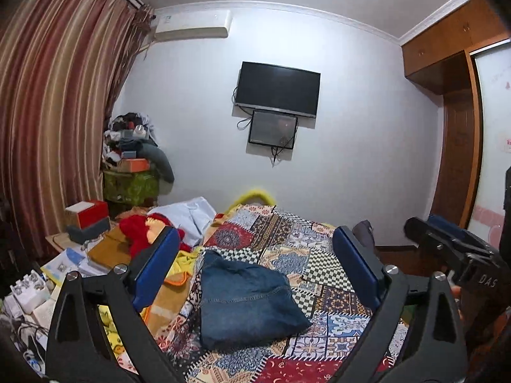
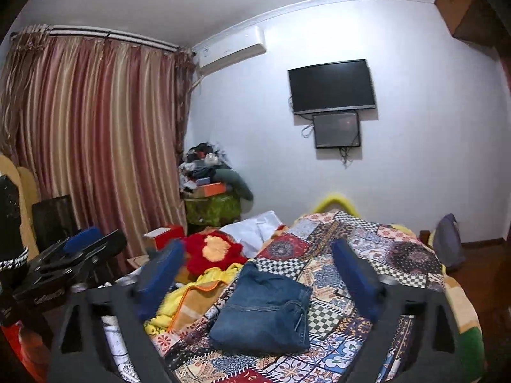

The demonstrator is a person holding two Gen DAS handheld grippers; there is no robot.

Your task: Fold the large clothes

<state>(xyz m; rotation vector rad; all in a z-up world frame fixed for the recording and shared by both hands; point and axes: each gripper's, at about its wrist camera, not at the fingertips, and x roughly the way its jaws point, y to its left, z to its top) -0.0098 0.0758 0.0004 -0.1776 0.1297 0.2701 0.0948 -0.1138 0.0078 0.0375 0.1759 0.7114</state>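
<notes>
A pair of blue jeans (image 1: 246, 300) lies folded into a compact bundle on the patchwork bedspread (image 1: 322, 255); the right wrist view shows the same jeans (image 2: 265, 309) on the bedspread (image 2: 377, 255). My left gripper (image 1: 255, 255) hovers above and short of the bundle, jaws wide apart, nothing between the blue pads (image 1: 156, 268). My right gripper (image 2: 258, 274) is likewise held wide and empty, raised off the jeans. Each gripper shows in the other's view: the right one (image 1: 447, 242) at the right edge, the left one (image 2: 80, 249) at the left.
A red and yellow garment (image 2: 214, 252), a yellow cloth (image 2: 198, 290) and a white sheet (image 2: 252, 229) crowd the bed's left side. A cluttered bedside table (image 1: 64, 265) and a piled stand (image 1: 131, 159) sit by the striped curtain (image 1: 54, 111). A television (image 1: 278, 89) hangs on the far wall.
</notes>
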